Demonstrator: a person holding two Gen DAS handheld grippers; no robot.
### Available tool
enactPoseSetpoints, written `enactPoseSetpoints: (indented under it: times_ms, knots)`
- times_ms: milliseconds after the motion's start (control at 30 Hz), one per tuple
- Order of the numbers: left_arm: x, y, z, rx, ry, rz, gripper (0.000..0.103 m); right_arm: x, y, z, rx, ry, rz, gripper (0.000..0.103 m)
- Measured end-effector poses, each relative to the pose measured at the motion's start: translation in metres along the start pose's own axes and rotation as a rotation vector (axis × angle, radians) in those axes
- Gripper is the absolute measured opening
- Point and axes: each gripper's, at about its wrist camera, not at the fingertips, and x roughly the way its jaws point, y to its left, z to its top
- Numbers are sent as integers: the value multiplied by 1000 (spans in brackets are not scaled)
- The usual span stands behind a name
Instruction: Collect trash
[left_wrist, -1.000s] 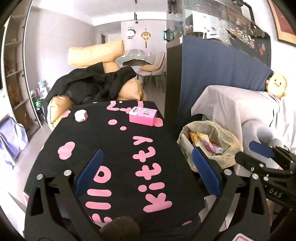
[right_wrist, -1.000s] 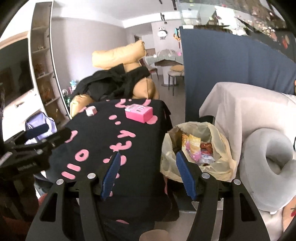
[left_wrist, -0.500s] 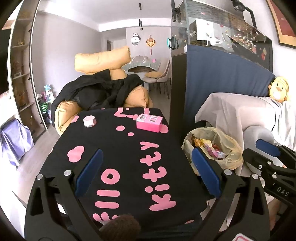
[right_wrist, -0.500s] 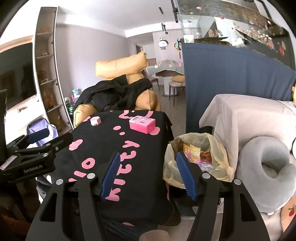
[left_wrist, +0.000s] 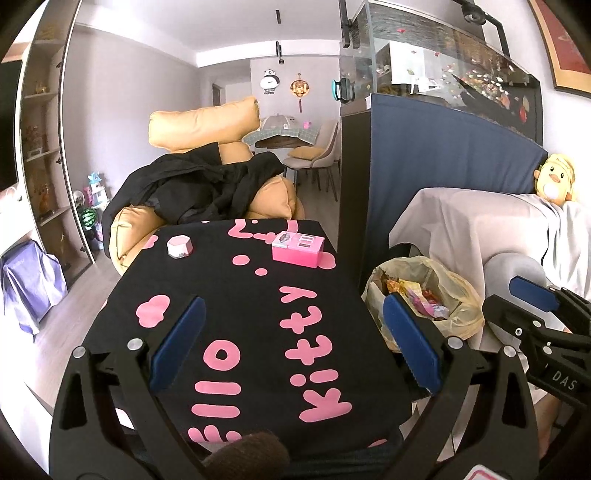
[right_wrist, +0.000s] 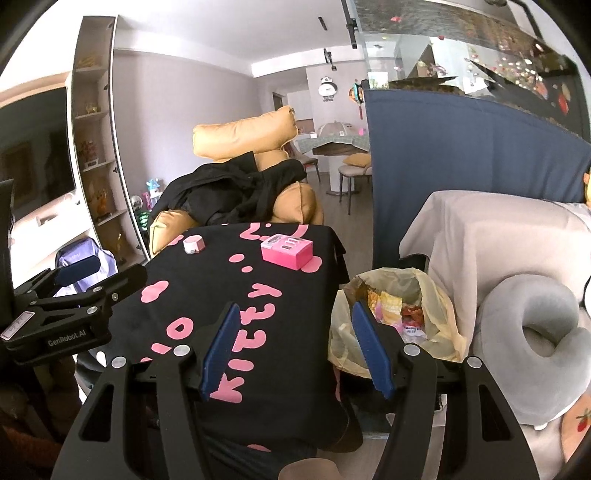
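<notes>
Two candidate pieces of trash lie at the far end of the worktop (left_wrist: 258, 332), which is draped in a black cloth with pink lettering: a pink rectangular carton (left_wrist: 297, 250) far right, and a small white-and-pink hexagonal box (left_wrist: 180, 247) far left, well apart from each other. The destination, a yellowish translucent plastic bag (left_wrist: 454, 295) already holding bright wrappers, stands on the floor just beside the worktop's right edge.

The left gripper (left_wrist: 293, 343) hovers over the near end of the worktop, jaws spread wide and holding nothing. The right gripper (right_wrist: 293, 349) hangs over the near right corner beside the bag, jaws likewise released and empty.

The step in hand appears to be reaching for the next piece. It would be done well by sending the nearer tool to each item, descending with the jaws straddling the carton's narrower width, closing firmly without crushing it, then lifting clear of the cloth before swinging right. Snagging the loose cloth is the likely fault.
</notes>
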Motion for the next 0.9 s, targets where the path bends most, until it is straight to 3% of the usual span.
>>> enactPoseSetpoints:
  times_ms: [900]
  knots:
    - [2, -5, -2, 9, 3, -8, 92, -1, -7, -1, 26, 1, 0, 60]
